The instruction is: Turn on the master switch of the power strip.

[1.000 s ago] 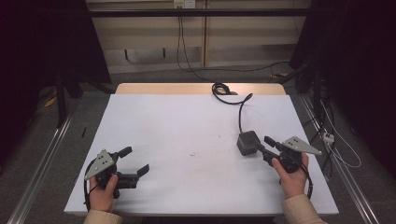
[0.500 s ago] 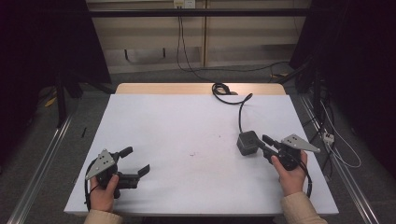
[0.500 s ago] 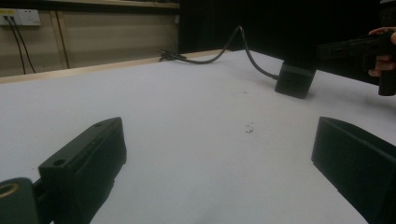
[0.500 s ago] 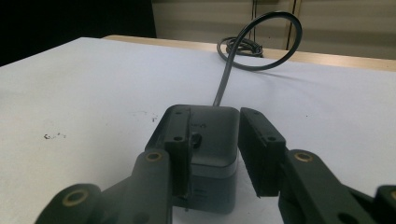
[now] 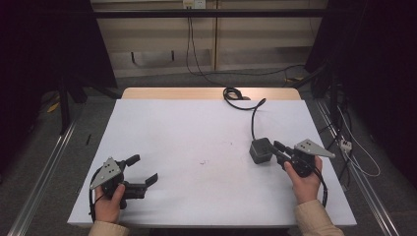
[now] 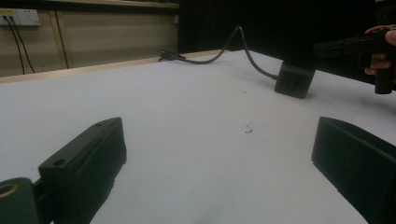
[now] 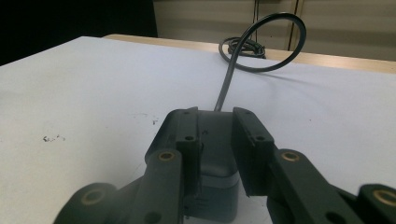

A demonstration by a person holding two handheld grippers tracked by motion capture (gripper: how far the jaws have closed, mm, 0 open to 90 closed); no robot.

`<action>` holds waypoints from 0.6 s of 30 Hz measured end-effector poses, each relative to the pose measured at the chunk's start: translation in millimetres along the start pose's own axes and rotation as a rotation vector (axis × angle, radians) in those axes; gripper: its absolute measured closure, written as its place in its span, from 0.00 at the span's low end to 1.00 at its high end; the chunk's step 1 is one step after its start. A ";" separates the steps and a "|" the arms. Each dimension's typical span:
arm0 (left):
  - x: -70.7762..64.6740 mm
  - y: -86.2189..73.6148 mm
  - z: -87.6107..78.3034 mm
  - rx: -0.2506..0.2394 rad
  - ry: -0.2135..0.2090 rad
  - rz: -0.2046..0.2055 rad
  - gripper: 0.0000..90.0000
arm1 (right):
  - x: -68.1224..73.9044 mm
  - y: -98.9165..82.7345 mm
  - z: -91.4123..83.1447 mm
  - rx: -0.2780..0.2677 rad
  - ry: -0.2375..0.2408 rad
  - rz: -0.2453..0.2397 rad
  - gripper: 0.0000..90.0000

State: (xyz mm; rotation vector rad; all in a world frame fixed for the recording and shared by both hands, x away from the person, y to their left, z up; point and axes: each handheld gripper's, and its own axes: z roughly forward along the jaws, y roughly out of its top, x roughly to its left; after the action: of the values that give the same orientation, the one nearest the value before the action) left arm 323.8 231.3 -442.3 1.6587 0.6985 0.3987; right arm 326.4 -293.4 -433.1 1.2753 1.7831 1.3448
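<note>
A dark grey power adapter (image 5: pixel 259 150) lies on the white table (image 5: pixel 196 132), right of centre, and its black cable (image 5: pixel 253 117) runs to the far edge. My right gripper (image 5: pixel 276 150) is at its right side. In the right gripper view the adapter (image 7: pixel 215 163) sits between and under the jaws of that gripper (image 7: pixel 215 133). The jaws have just been closing and stand close beside it, and I see no pressing. At the near left, my left gripper (image 5: pixel 143 168) rests open and holds nothing. Its view shows wide jaws (image 6: pixel 219 154) and the adapter (image 6: pixel 293 80) far off.
The cable coils (image 5: pixel 231 93) at the table's far wooden edge, seen as a loop (image 7: pixel 261 42) in the right gripper view. A small dark smudge (image 5: pixel 202 162) marks the table's middle. Metal rails run along both sides of the table, with wires on the floor at right.
The right gripper's jaws have narrowed around the adapter. Both hands have kept their places, and the left gripper looks the same.
</note>
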 end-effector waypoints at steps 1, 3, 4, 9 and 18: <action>0.0 0.0 0.0 0.001 0.000 0.000 0.03 | -0.1 0.4 0.3 0.002 -0.001 -0.002 0.83; 0.1 0.0 0.1 0.000 -0.001 0.003 0.03 | 0.0 1.0 1.0 0.003 0.000 -0.001 0.85; 0.0 -0.1 0.1 0.000 0.000 0.000 0.03 | 0.0 1.2 1.3 0.004 0.000 0.000 0.85; -0.1 -0.1 0.2 0.001 -0.001 0.000 0.03 | -1.0 1.7 2.7 0.003 -0.004 -0.008 0.87; -0.5 0.0 0.7 0.000 -0.004 0.003 0.03 | -1.2 2.4 3.9 0.009 -0.003 -0.013 0.92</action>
State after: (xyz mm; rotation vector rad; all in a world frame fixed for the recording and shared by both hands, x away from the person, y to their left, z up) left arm 323.9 230.4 -442.5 1.6605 0.6932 0.3969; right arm 331.0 -292.9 -432.3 1.2672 1.7944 1.3286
